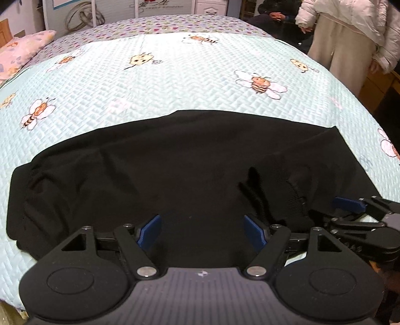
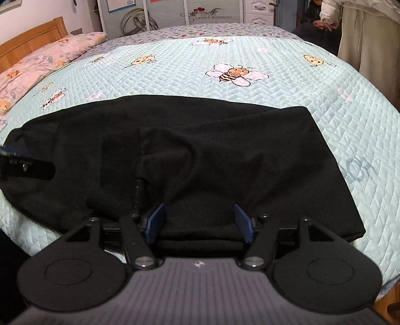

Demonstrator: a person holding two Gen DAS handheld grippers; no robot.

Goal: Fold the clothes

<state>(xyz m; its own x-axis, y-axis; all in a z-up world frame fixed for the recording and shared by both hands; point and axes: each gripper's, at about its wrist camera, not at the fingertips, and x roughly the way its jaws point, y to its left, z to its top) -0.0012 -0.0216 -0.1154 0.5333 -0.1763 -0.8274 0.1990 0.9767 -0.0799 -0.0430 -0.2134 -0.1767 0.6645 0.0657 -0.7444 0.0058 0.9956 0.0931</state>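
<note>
One bed (image 1: 200,82) fills both views, covered by one pale-green quilted spread (image 2: 287,95) printed with cartoon bees; five whole bees show in the left wrist view. One floral pillow (image 2: 42,60) lies at 10 o'clock against one wooden headboard (image 2: 32,37). One person in a white puffer jacket (image 1: 350,22) stands at 1 o'clock beside the bed. One black garment (image 1: 175,162), the task's thing, lies spread and creased across the near half of the bed, from 9 to 3 o'clock. Two grippers appear. The left hand-held gripper (image 1: 201,231) hovers over the garment's near edge at 6 o'clock, jaws wide apart, holding nothing. The right hand-held gripper (image 2: 200,221) is likewise wide open, with the garment's near hem lying between its blue pads (image 2: 156,220), ungripped.
</note>
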